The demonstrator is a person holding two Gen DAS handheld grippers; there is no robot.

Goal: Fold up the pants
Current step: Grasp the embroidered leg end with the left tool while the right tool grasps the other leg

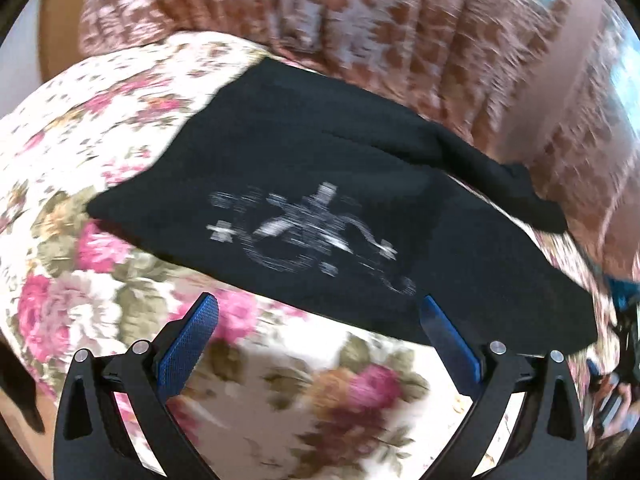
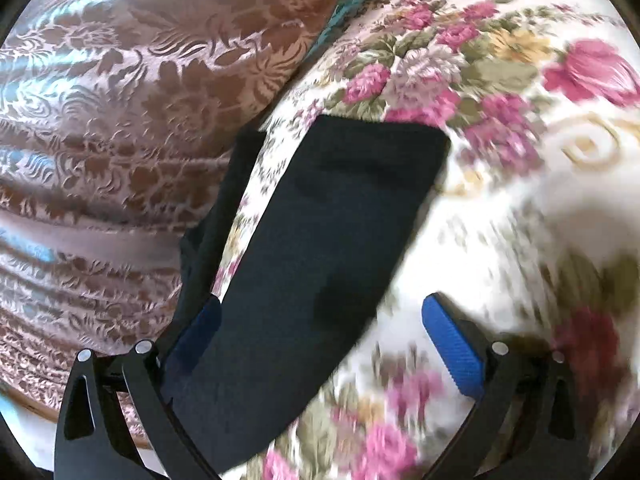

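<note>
The black pants [image 1: 320, 184] lie flat on a floral bedspread [image 1: 100, 128], with a white printed logo [image 1: 308, 236] facing up. My left gripper [image 1: 320, 312] is open and empty, just short of the pants' near edge. In the right wrist view the pants [image 2: 320, 248] run as a long dark strip away from me, with a narrow black part [image 2: 236, 184] off to the left. My right gripper [image 2: 320, 312] is open over the near end of the strip, holding nothing. Both views are blurred.
A pink-brown patterned quilt [image 1: 360, 32] is bunched behind the pants; it fills the left of the right wrist view [image 2: 120, 120]. The floral bedspread [image 2: 520, 160] spreads to the right. Something teal [image 1: 624, 292] shows at the right edge.
</note>
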